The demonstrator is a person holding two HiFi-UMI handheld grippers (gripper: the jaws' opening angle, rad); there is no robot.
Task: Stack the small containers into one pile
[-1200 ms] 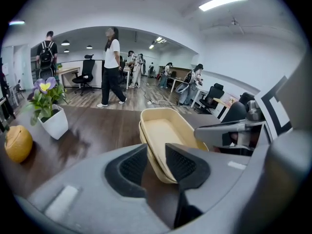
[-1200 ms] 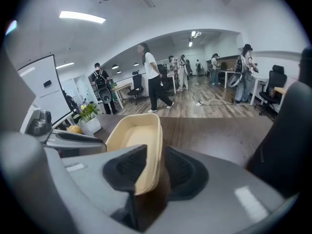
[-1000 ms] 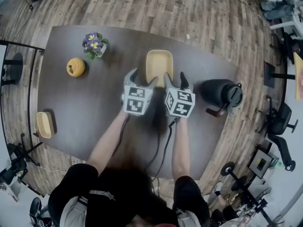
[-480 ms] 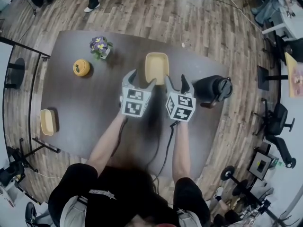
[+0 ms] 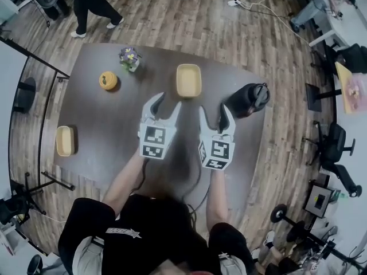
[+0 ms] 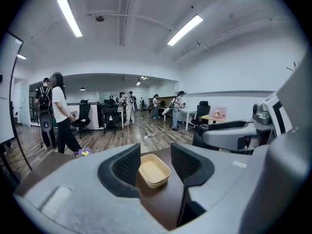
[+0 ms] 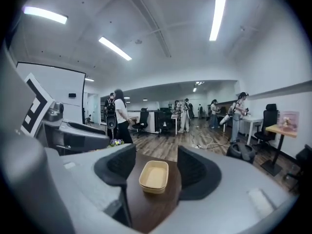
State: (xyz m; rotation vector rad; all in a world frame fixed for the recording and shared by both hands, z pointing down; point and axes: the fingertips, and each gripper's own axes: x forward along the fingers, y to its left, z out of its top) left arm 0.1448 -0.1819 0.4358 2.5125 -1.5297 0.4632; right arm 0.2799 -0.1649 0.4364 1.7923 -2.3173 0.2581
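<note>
A tan rectangular container (image 5: pixel 188 80) sits on the dark table (image 5: pixel 114 125) toward its far side; its rim looks doubled, as if one is nested in another. A single tan container (image 5: pixel 65 140) lies near the table's left edge. My left gripper (image 5: pixel 165 102) hovers short of the middle container, its jaws closing with nothing between them. My right gripper (image 5: pixel 213 112) is beside it, open and empty. In both gripper views the middle container (image 6: pixel 155 170) (image 7: pixel 154 176) shows beyond the jaws, well ahead of them.
An orange round pot (image 5: pixel 108 81) and a small pot of purple flowers (image 5: pixel 130 58) stand at the far left. A black kettle (image 5: pixel 248 99) stands at the right, close to my right gripper. A person (image 5: pixel 92 2) walks on the wooden floor beyond the table.
Both grippers have drawn back from the middle container toward the near edge of the table. A clear gap of table now separates their fingertips from it.
</note>
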